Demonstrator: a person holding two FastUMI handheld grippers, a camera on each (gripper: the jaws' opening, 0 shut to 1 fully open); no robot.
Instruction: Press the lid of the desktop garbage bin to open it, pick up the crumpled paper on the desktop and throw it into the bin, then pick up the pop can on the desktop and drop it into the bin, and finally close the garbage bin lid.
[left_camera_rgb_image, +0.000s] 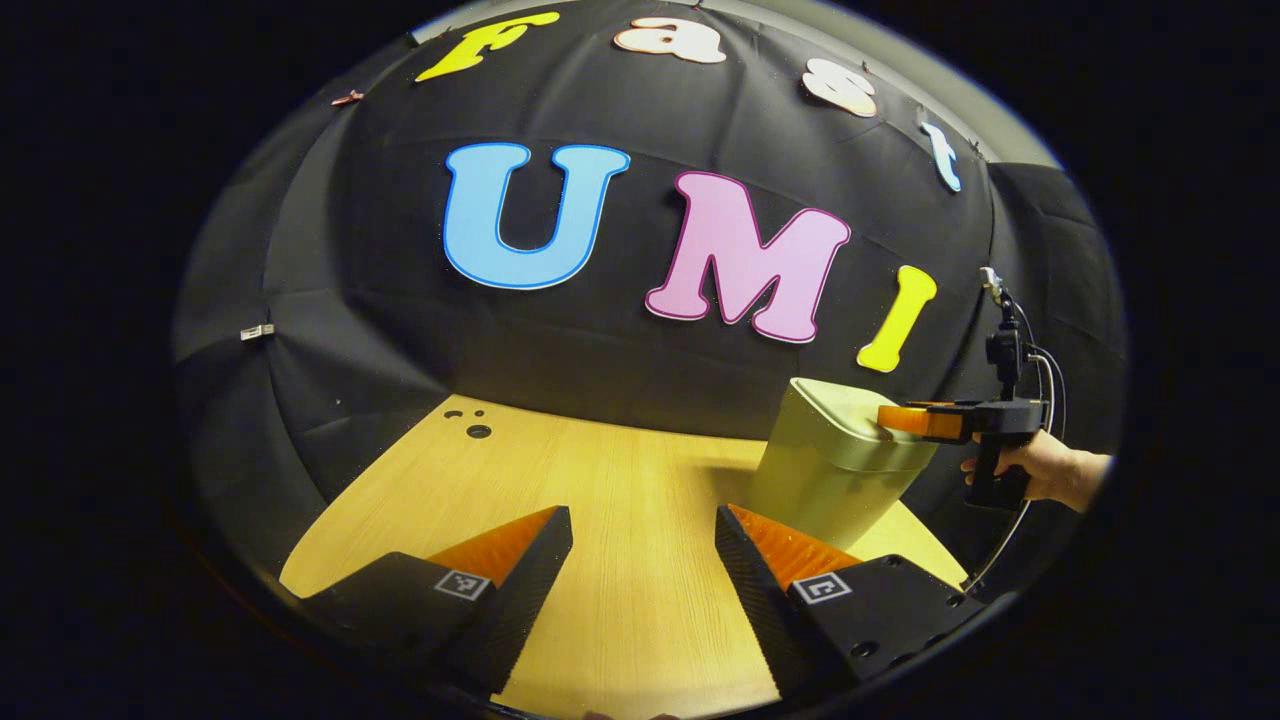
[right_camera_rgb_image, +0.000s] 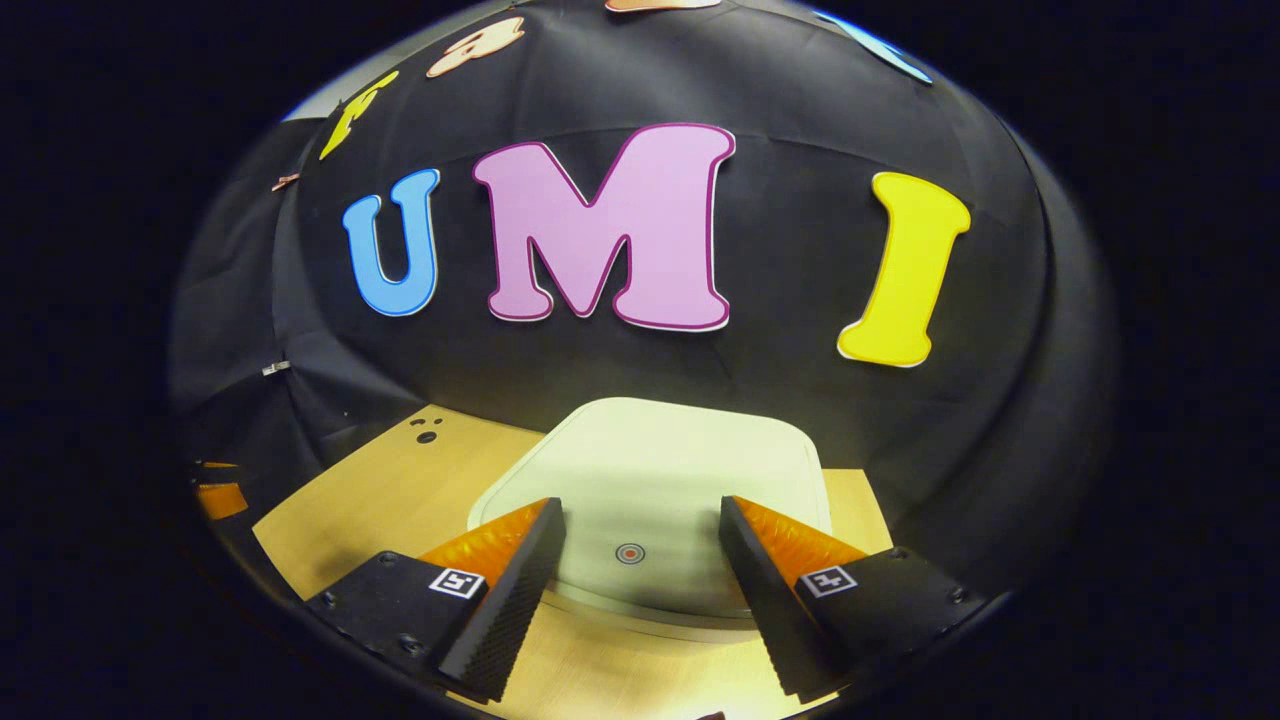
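Right gripper view, right hand-held gripper (right_camera_rgb_image: 640, 530): fingers spread wide, pinching nothing; it hovers over the near edge of the bin's lid.
Bin lid (right_camera_rgb_image: 660, 470): pale, rounded-square, lying flat and closed on the bin; a small red-ringed dot (right_camera_rgb_image: 629, 553) near its front edge sits between the two fingertips. Whether the tips touch the lid cannot be told.
Left hand-held gripper (left_camera_rgb_image: 643, 525): fingers spread apart, holding nothing, low over bare wood to the left of the bin.
Bin (left_camera_rgb_image: 835, 470): pale green, upright on the surface, at the right end near the wall cloth.
Right hand-held gripper seen from the left gripper view (left_camera_rgb_image: 900, 420): reaching in from the right onto the bin's top, a hand (left_camera_rgb_image: 1045, 470) on its grip.
Surface (left_camera_rgb_image: 600, 480): light wood grain; a few small dark holes (left_camera_rgb_image: 478, 431) at the far edge, well left of the bin.
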